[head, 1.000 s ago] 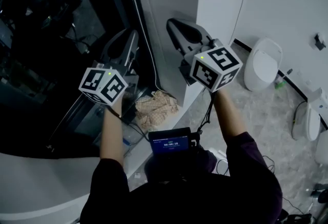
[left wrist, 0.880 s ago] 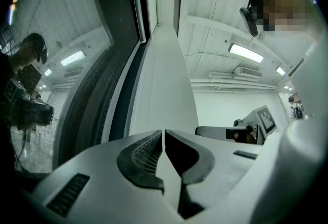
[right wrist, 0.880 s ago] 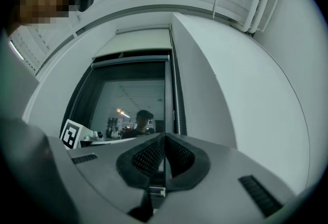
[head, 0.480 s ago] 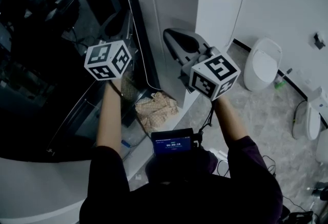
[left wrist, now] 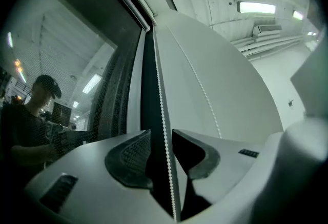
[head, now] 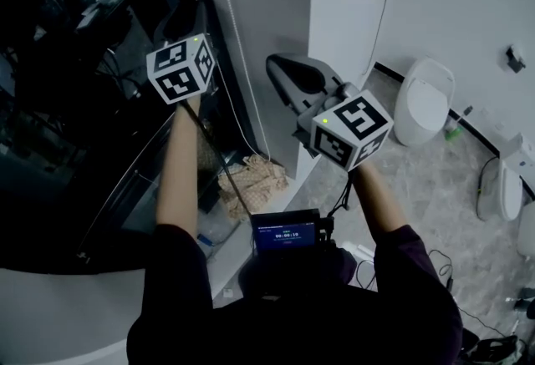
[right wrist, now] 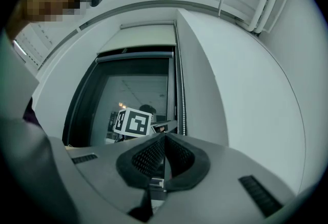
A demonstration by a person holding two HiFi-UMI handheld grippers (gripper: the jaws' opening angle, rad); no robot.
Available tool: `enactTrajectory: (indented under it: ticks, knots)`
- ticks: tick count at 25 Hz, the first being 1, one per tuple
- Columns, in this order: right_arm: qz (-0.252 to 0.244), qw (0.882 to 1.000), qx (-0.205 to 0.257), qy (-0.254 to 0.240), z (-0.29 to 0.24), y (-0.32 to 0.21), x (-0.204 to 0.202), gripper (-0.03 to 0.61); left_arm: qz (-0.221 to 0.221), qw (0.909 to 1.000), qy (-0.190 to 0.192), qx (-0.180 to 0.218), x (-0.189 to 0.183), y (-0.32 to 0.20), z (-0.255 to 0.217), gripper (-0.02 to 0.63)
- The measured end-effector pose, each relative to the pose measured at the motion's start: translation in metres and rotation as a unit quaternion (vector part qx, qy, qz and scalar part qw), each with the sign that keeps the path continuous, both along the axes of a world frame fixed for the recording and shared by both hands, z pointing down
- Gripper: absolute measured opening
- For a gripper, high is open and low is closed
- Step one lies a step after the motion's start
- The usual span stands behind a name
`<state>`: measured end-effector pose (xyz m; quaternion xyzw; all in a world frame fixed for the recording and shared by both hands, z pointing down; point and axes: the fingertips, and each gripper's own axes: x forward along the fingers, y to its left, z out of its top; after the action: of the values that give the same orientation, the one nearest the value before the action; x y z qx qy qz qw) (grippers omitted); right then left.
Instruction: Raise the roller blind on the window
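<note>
Though lower before — left gripper [left wrist: 161, 135] higher

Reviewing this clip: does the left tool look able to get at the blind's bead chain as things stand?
Probably yes. The bead chain runs between the open jaws of the left tool, with neither pad pressing it and nothing in the way; closing should catch it.

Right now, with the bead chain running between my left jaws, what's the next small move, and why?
Probably close the left gripper on the bead chain. Its jaws stand apart with the chain passing between them unclamped, so a pull now would likely move nothing. The right gripper is shut and holds nothing, so it isn't working the chain.
</note>
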<state>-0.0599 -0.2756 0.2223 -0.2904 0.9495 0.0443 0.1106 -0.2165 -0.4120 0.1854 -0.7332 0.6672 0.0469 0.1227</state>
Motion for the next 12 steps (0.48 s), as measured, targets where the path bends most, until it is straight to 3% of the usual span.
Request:
enactTrajectory:
  ticks: [3, 6, 7, 12]
  knots:
    - [0.003, 1.0, 0.0, 0.002, 0.001, -0.001, 0.003, 0.008, 0.01, 0.9997, -0.015, -0.015, 0.011, -0.01, 0.006, 0.089]
    - [0.003, 1.0, -0.003, 0.002, 0.003, 0.0, 0.004, 0.008, -0.007, 0.9993, -0.029, -0.021, 0.015, -0.015, 0.01, 0.083]
    - [0.003, 1.0, -0.004, 0.001, 0.003, 0.001, 0.005, 0.008, -0.014, 0.9993, -0.029, -0.02, 0.014, -0.015, 0.01, 0.026]
    - [-0.003, 1.0, -0.014, -0.006, 0.004, 0.001, 0.009, 0.008, -0.012, 0.9995, -0.021, -0.021, 0.011, -0.011, 0.008, 0.021]
